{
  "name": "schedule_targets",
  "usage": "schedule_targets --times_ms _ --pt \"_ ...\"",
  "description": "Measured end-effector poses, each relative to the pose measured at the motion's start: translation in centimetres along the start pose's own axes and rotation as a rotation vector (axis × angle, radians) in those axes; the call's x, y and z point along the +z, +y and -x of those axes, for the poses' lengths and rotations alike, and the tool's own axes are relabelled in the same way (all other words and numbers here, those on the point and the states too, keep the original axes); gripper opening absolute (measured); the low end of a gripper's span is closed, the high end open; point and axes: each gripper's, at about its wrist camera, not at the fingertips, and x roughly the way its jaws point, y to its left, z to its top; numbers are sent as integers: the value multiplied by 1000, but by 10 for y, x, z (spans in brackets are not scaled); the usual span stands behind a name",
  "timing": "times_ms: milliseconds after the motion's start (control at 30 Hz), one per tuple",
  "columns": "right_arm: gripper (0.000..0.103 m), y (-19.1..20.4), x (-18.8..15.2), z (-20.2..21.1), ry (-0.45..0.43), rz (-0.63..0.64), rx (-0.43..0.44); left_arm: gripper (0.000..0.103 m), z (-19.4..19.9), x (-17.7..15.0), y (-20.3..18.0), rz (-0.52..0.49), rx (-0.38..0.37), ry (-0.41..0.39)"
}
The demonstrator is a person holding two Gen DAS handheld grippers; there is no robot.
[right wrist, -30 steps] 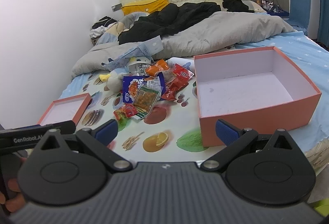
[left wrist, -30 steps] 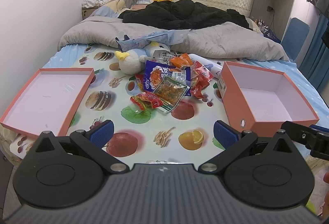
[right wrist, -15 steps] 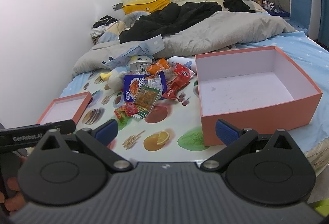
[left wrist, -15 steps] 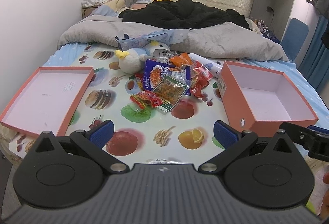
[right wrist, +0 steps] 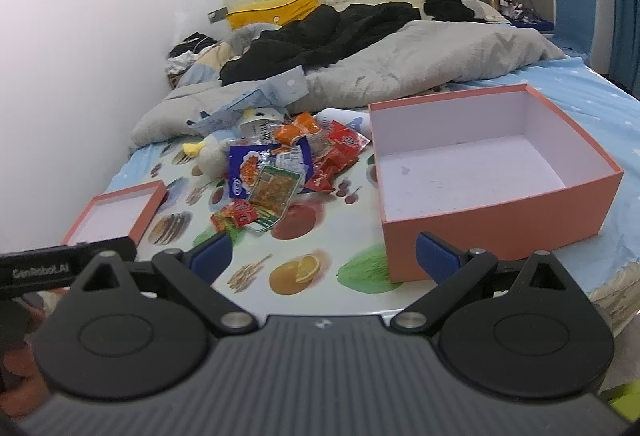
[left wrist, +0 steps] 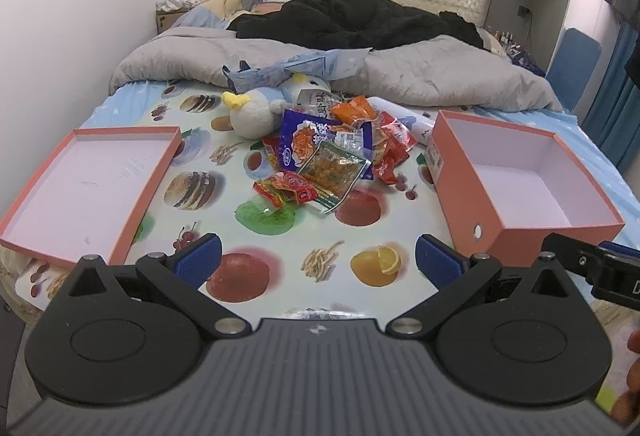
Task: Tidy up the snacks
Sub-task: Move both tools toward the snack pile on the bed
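A heap of snack packets (left wrist: 332,152) (right wrist: 280,172) lies in the middle of the fruit-print sheet, blue, green, red and orange wrappers overlapping. An empty orange box (left wrist: 516,188) (right wrist: 480,180) stands to its right, and its shallow lid (left wrist: 84,184) (right wrist: 116,212) lies to the left. My left gripper (left wrist: 318,262) hovers open over the bed's near edge, well short of the heap. My right gripper (right wrist: 320,254) is open too, just in front of the box's near left corner. Neither holds anything.
A white plush duck (left wrist: 256,112) lies at the heap's far left side, a pale blue bag (left wrist: 288,70) behind it. A grey duvet (left wrist: 440,80) and black clothes (left wrist: 352,20) cover the bed's far half. Wall at left, a blue chair (left wrist: 572,56) at right.
Both grippers have eased slightly forward and the right view has swung a little left toward the heap. Jaws stay open and nothing on the bed has moved.
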Motion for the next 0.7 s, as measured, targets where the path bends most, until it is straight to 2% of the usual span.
schedule_targets --times_ms 167,233,300,500,700 --pt "100 -8 -3 -4 10 -35 6 103 -9 1 -1 -8 4 -22" --pt "100 -10 -3 -5 15 -44 11 103 -11 1 -1 4 -8 2" --pt "100 -12 -2 -7 19 -59 31 103 -15 -1 -2 -13 -7 -30" --pt "99 -14 -2 -21 59 -57 24 103 -37 1 -4 -25 21 -21" --pt "99 -18 11 -40 71 -73 13 103 -58 13 -3 1 7 4"
